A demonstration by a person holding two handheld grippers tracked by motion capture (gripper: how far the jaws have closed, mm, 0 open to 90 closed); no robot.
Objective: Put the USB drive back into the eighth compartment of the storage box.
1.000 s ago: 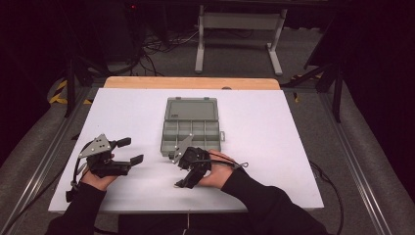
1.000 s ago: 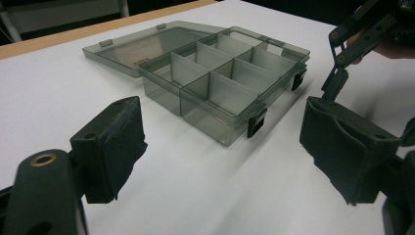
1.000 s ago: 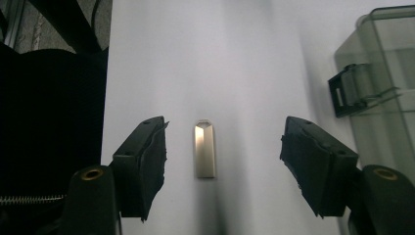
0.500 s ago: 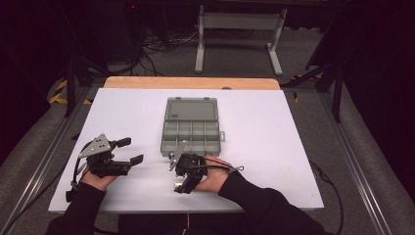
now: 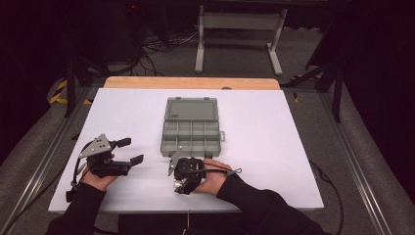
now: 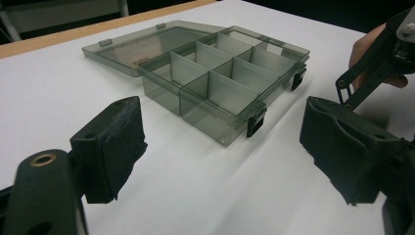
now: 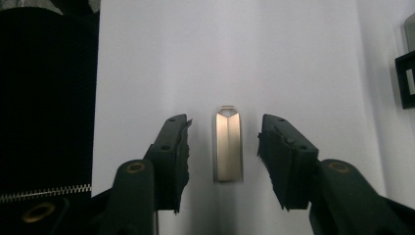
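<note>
A small oblong metal piece (image 7: 228, 144) lies flat on the white table. My right gripper (image 7: 224, 125) points down over it, one pad on each side, with a gap between each pad and the piece. Its jaws have just been closing, and the piece is between them untouched. From above, the right gripper (image 5: 178, 185) sits near the table's front edge, just in front of the grey compartment box (image 5: 191, 132). The box (image 6: 220, 73) lies open, lid folded back, its compartments bare. My left gripper (image 5: 131, 151) rests open at the front left, aimed at the box, nothing between its jaws (image 6: 222, 156).
The white table top (image 5: 274, 147) ends at a wooden strip (image 5: 191, 82) at the back. Metal rails run along both sides. A cable (image 5: 230, 170) trails from the right gripper. The right hand (image 6: 367, 49) shows at the edge of the left gripper view.
The right gripper has shifted slightly towards the front edge and tipped down, and its jaws have narrowed. The left gripper has stayed where it was.
</note>
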